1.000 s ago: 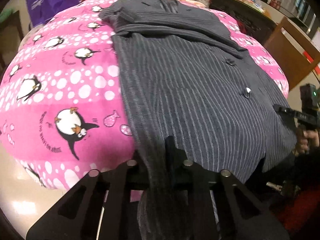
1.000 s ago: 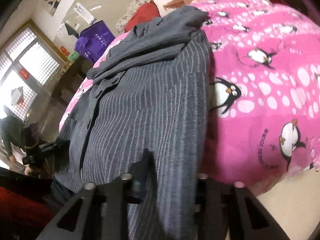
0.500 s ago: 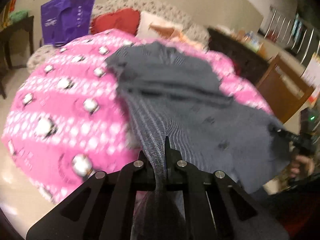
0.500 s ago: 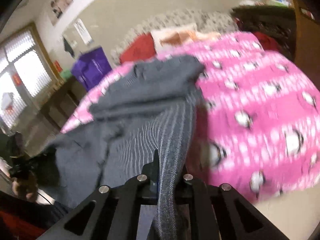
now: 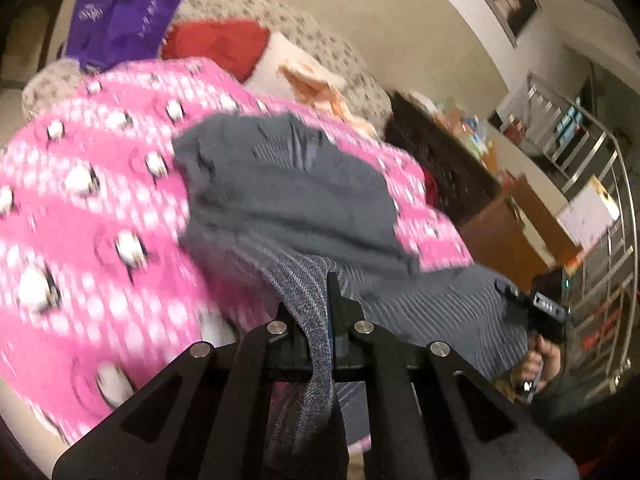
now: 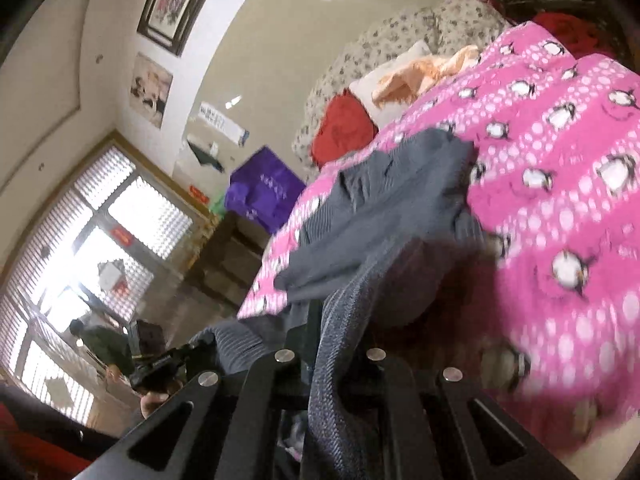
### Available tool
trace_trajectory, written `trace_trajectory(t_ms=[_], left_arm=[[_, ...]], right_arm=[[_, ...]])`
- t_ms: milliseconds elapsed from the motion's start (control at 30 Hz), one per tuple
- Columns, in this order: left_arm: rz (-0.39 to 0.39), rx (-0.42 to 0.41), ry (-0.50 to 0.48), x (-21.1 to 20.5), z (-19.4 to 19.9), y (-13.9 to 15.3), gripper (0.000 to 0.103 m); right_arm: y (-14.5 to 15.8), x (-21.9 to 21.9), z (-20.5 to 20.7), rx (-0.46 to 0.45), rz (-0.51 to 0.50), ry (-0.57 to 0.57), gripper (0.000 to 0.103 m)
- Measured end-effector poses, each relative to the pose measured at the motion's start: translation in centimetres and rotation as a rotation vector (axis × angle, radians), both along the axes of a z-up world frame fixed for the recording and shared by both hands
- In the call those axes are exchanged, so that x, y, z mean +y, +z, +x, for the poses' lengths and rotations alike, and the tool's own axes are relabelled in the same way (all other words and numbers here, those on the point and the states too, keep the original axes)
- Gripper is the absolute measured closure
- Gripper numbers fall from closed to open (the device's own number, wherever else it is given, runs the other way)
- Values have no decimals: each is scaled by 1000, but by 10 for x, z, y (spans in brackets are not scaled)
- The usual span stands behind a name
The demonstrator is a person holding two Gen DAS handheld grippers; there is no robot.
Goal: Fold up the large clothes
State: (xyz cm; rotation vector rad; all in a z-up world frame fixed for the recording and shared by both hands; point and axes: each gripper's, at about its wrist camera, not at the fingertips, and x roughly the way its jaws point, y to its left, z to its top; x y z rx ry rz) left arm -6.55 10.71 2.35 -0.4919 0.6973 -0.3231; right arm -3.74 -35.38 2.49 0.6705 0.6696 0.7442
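Note:
A grey pinstriped shirt (image 5: 288,200) lies on a pink penguin-print blanket (image 5: 100,220), its near hem lifted off the bed. My left gripper (image 5: 320,304) is shut on the hem's left corner, fabric bunched between the fingers. My right gripper (image 6: 328,320) is shut on the right corner of the same shirt (image 6: 384,216). The right gripper also shows in the left wrist view (image 5: 536,308), the left one in the right wrist view (image 6: 160,368). The shirt's far part rests on the blanket (image 6: 560,160).
A purple bag (image 5: 124,12), a red pillow (image 5: 216,44) and a white pillow with an orange cloth (image 5: 304,76) lie at the bed's head. A dark cabinet (image 5: 440,168) and a wooden chair (image 5: 520,232) stand on the right. A window (image 6: 80,264) is left.
Both grippers have closed on the shirt's near hem and lifted it up off the bed and toward the far end. The views have tilted upward.

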Motion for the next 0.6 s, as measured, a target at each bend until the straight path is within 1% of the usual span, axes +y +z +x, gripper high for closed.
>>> trace_trajectory(t_ms=[100, 133, 200, 233, 267, 300, 367, 400, 533, 600], left_arm=[[-14, -56, 77, 17, 39, 20, 100], [-21, -68, 100, 23, 55, 25, 100], [-45, -70, 137, 31, 84, 28, 100], [-67, -60, 151, 36, 103, 28, 100], [-77, -47, 166, 40, 123, 26, 100], [-73, -27, 176, 42, 150, 23, 100], [-42, 0, 198, 43, 188, 15, 100], [-39, 18, 205, 44, 206, 9, 100], [-55, 90, 246, 60, 264, -21, 100], [-47, 124, 259, 64, 286, -38, 100]], right_arm=[[12, -5, 45, -35, 14, -55, 98], [15, -6, 65, -43, 22, -92, 98], [16, -7, 96, -39, 28, -138, 98], [15, -3, 120, -36, 22, -160, 98], [14, -1, 135, -28, 23, -168, 98], [11, 4, 159, -9, 17, -183, 98], [5, 12, 197, 24, -4, -203, 98], [1, 17, 216, 41, -19, -213, 98], [-24, 29, 276, 95, -73, -248, 98], [-38, 30, 296, 125, -82, -264, 98]])
